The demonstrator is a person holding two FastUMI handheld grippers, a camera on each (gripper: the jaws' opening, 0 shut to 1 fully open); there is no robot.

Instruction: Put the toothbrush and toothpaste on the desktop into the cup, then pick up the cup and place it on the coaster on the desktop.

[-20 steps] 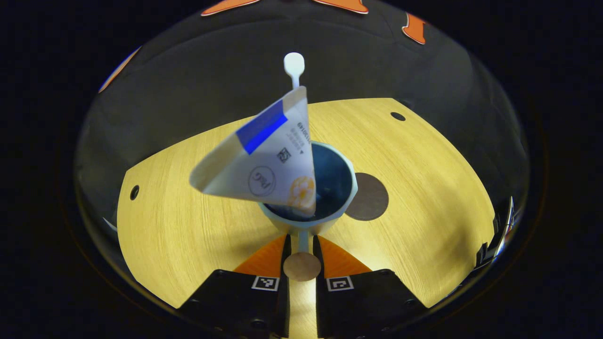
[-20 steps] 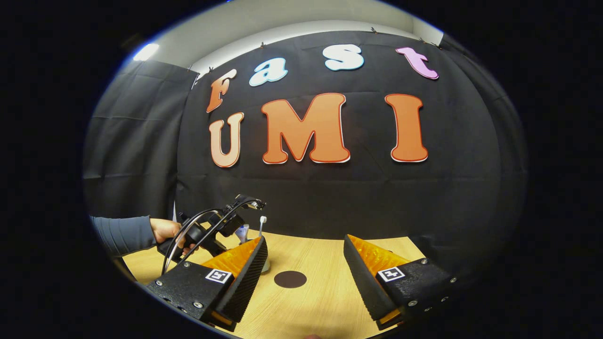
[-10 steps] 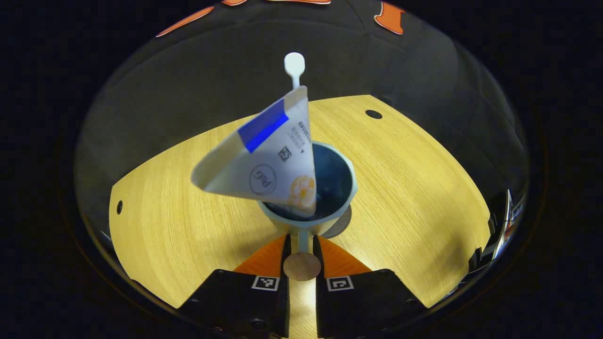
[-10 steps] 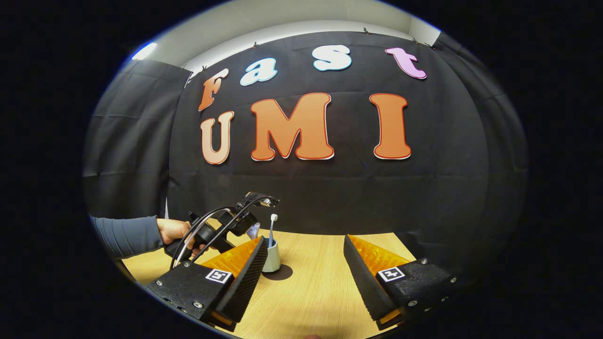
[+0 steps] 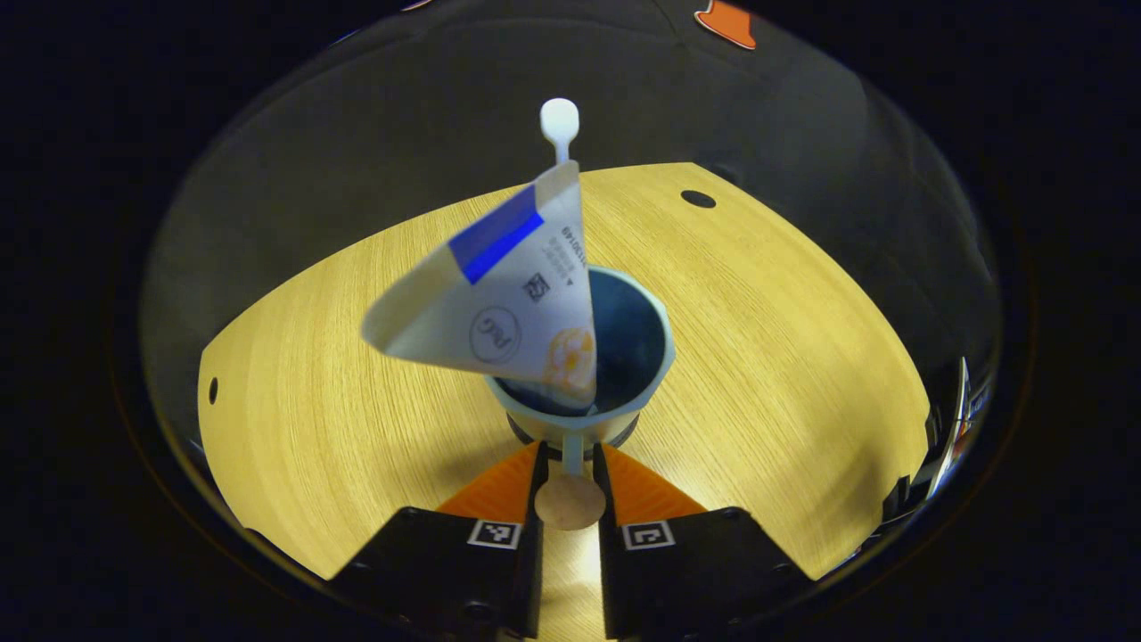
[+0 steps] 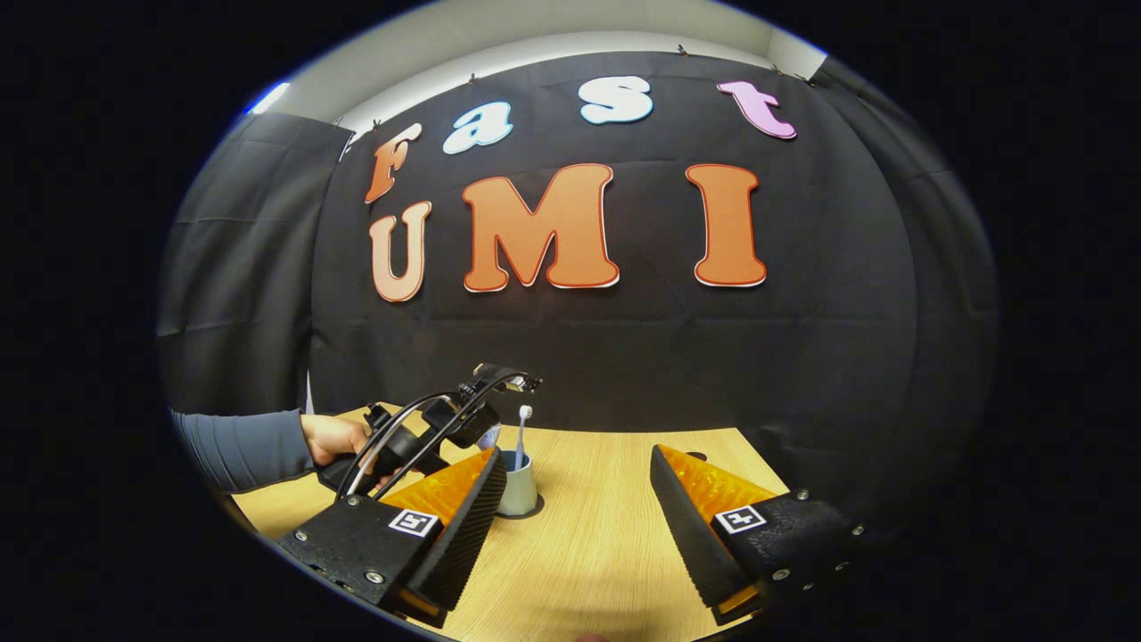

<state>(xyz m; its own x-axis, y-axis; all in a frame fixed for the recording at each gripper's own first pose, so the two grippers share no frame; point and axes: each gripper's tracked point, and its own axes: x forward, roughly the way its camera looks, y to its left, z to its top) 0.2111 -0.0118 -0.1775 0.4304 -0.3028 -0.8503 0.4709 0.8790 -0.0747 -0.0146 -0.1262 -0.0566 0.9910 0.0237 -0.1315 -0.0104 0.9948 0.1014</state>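
Left gripper (image 5: 569, 464): at the bottom centre of the left gripper view, its fingers narrowed onto the cup's handle, one on each side, with a round wooden knob at the handle's end between them.
Cup (image 5: 655, 357): pale blue-green, at the centre of the left gripper view, upright over the wooden desktop (image 5: 784, 357); in the right gripper view it stands at lower left of centre.
Coaster (image 5: 627, 435): a dark disc; a thin edge peeks out under the cup's base, so the cup sits over it. Whether the base touches it cannot be told.
Toothpaste (image 5: 499, 303): a white tube with a blue band, standing in the cup and leaning to the left of the frame.
Toothbrush (image 5: 559, 125): upright in the cup behind the tube, its white head topmost.
Right gripper (image 6: 578, 486): at the bottom of the right gripper view, jaws wide apart, holding nothing, above the desktop.
Hand (image 6: 332, 439): at the left of the right gripper view, in a grey sleeve, holding the left gripper by the cup.
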